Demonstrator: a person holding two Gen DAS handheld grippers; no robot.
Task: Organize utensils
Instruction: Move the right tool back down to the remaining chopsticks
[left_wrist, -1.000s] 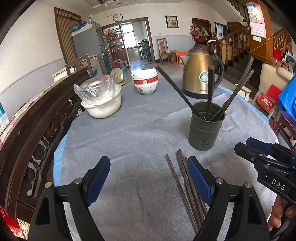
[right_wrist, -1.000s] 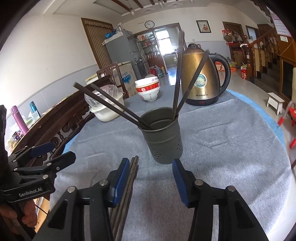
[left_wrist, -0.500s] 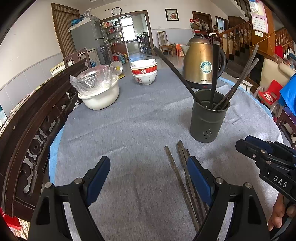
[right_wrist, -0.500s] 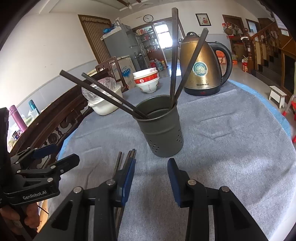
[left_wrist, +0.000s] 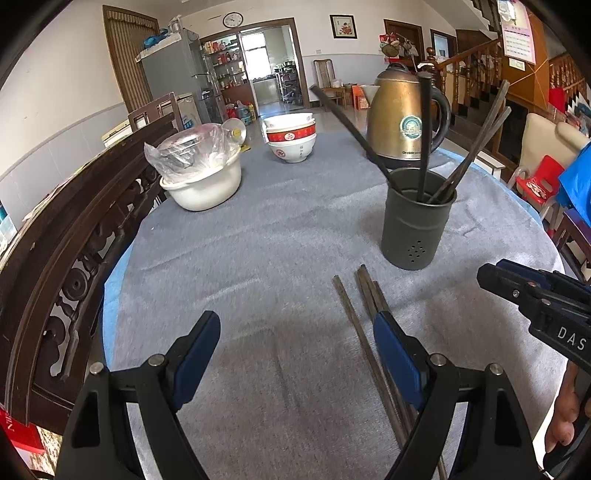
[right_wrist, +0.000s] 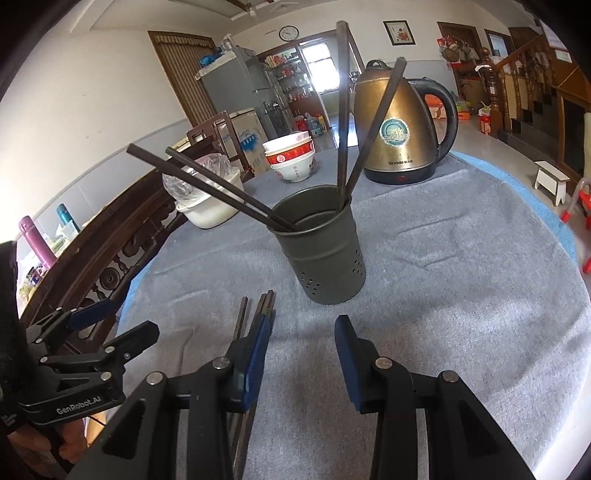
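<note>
Nearest, the left tool (left_wrist: 297, 354) hangs with its blue-padded jaws spread wide over bare grey felt, gripping nothing. The right tool (right_wrist: 302, 349) is likewise parted and empty. Beside its left pad lie the loose chopsticks (right_wrist: 255, 317), thin dark square sticks bunched flat on the round desk (right_wrist: 461, 280). Just beyond stands the holder (right_wrist: 325, 254), a dull metal cylinder with punched holes, four chopsticks leaning out. Farther off sit a brass-coloured kettle (right_wrist: 399, 129), stacked bowls (left_wrist: 291, 142) and a plastic-covered white pot (left_wrist: 203, 177).

Loose chopsticks (left_wrist: 364, 295) before holder (left_wrist: 415, 221); kettle (left_wrist: 402, 118) behind; bowls (left_wrist: 291, 142) left.
</note>
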